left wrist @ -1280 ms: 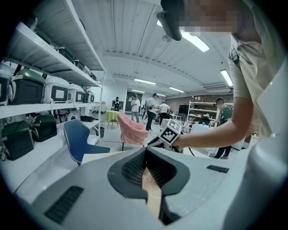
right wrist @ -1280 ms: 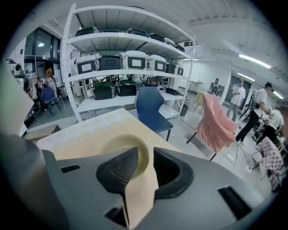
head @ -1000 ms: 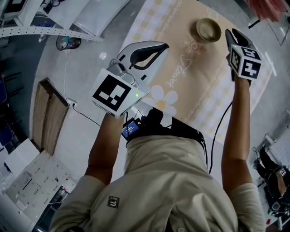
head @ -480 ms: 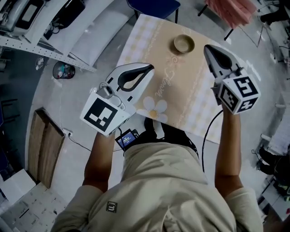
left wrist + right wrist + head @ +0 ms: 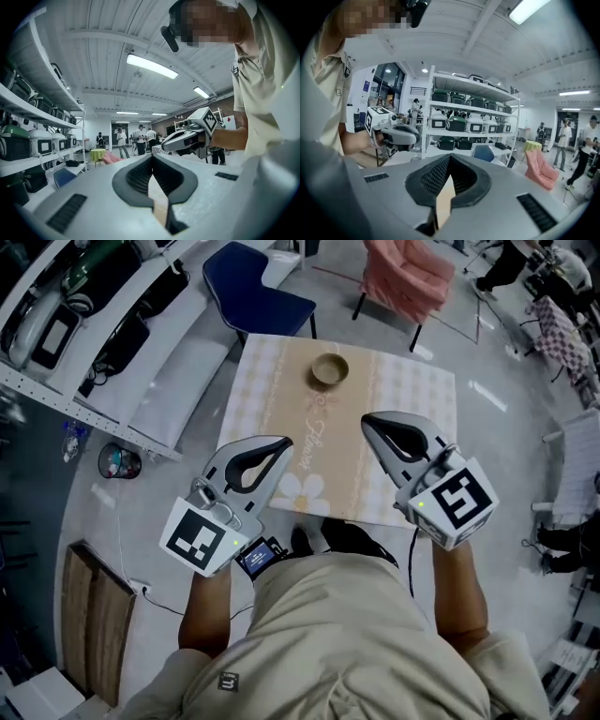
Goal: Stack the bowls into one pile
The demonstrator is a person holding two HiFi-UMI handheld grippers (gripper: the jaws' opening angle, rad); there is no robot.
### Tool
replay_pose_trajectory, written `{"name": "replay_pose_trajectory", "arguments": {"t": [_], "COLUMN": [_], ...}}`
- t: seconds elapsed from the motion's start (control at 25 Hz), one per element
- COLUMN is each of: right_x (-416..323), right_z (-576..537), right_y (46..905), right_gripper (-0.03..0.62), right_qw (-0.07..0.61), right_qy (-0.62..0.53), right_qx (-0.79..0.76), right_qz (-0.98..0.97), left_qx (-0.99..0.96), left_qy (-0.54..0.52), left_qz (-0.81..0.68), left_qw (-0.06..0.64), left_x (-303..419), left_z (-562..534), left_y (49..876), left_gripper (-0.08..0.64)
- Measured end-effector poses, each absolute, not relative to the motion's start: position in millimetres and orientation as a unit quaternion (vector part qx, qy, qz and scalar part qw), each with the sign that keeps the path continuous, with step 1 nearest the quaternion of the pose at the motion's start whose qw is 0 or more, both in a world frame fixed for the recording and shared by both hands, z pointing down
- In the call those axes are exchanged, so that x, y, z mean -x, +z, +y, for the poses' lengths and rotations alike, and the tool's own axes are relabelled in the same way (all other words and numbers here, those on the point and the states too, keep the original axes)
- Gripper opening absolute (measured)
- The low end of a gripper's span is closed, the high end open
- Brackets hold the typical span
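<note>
One tan bowl (image 5: 329, 369), possibly a nested pile, stands near the far edge of the beige flower-print tablecloth (image 5: 375, 465). My left gripper (image 5: 284, 442) is held up at the table's near left corner, jaws closed tip to tip with nothing between them. My right gripper (image 5: 368, 420) hovers over the table's near right part, likewise shut and empty. Both are well short of the bowl. In the left gripper view my left gripper (image 5: 151, 157) points level into the room, with the right gripper (image 5: 187, 138) beyond it. The right gripper view shows my right gripper (image 5: 450, 157) and the left gripper (image 5: 396, 134).
A blue chair (image 5: 259, 292) and a pink chair (image 5: 409, 279) stand behind the table. Shelves with appliances (image 5: 66, 306) run along the left. A round container (image 5: 119, 462) and a wooden board (image 5: 89, 615) lie on the floor at left. People stand far off (image 5: 140, 139).
Both grippers have drawn back from the bowl toward my body and lifted level. The view has pulled away, so the table and bowl now sit farther off.
</note>
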State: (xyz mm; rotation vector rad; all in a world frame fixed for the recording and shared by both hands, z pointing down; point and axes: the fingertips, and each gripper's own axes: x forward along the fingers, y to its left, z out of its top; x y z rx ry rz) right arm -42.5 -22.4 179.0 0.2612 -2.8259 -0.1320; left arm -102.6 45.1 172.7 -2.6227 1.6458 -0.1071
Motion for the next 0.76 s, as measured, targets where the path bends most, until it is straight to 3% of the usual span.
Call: {"name": "replay_pose_trajectory", "arguments": {"t": [0.76], "right_x": [-52], "right_z": [64], "right_y": [174], "right_gripper": [0.003], "right_qw": [0.138], "right_qy": [-0.052], "right_qx": [-0.133], "right_qz": [-0.980], "left_qx": [0.872], "left_qy": [-0.044], "left_qz": [0.485], "left_qw": [0.046], "left_x": [11], "left_z": [115], "left_y": [179], "left_gripper": [0.008]}}
